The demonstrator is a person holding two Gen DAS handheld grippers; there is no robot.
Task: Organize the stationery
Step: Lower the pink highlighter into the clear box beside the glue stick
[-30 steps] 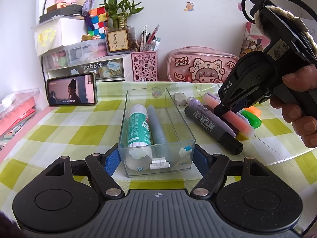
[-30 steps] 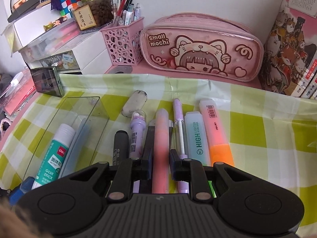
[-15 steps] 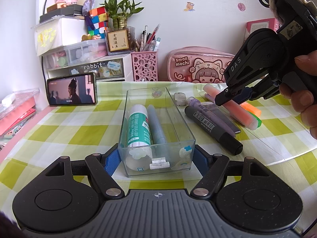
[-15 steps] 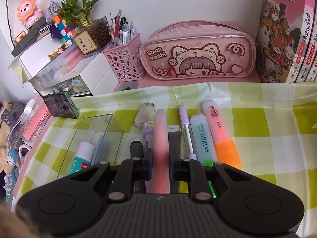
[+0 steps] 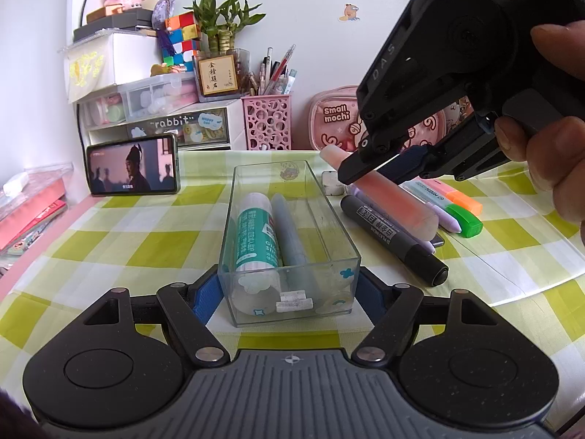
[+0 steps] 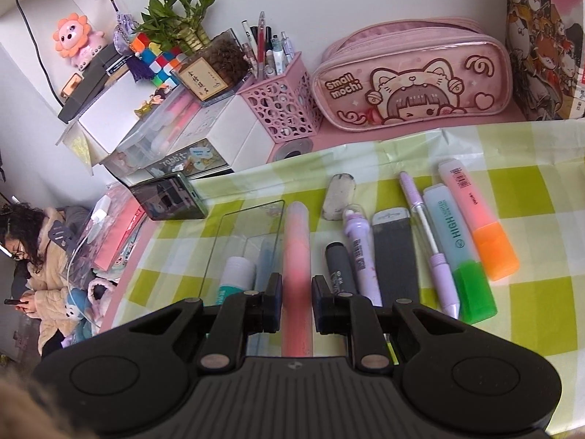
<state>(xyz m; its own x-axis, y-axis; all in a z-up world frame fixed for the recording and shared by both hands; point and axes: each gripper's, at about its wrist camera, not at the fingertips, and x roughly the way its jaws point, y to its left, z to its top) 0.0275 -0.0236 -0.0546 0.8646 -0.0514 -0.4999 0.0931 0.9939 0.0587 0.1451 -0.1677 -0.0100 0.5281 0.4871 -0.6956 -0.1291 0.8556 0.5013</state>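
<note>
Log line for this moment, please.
left gripper: shut on clear box | right gripper: shut on pink pen, lifted

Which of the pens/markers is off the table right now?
The pale pink marker, clamped in the right tool and lifted. The black marker, purple pen and both highlighters lie flat on the checked cloth.

Home study desk: pencil case (image 6: 413, 84), pen holder (image 6: 281, 106), lion toy (image 6: 75, 42), checked tablecloth (image 6: 530, 197).
</note>
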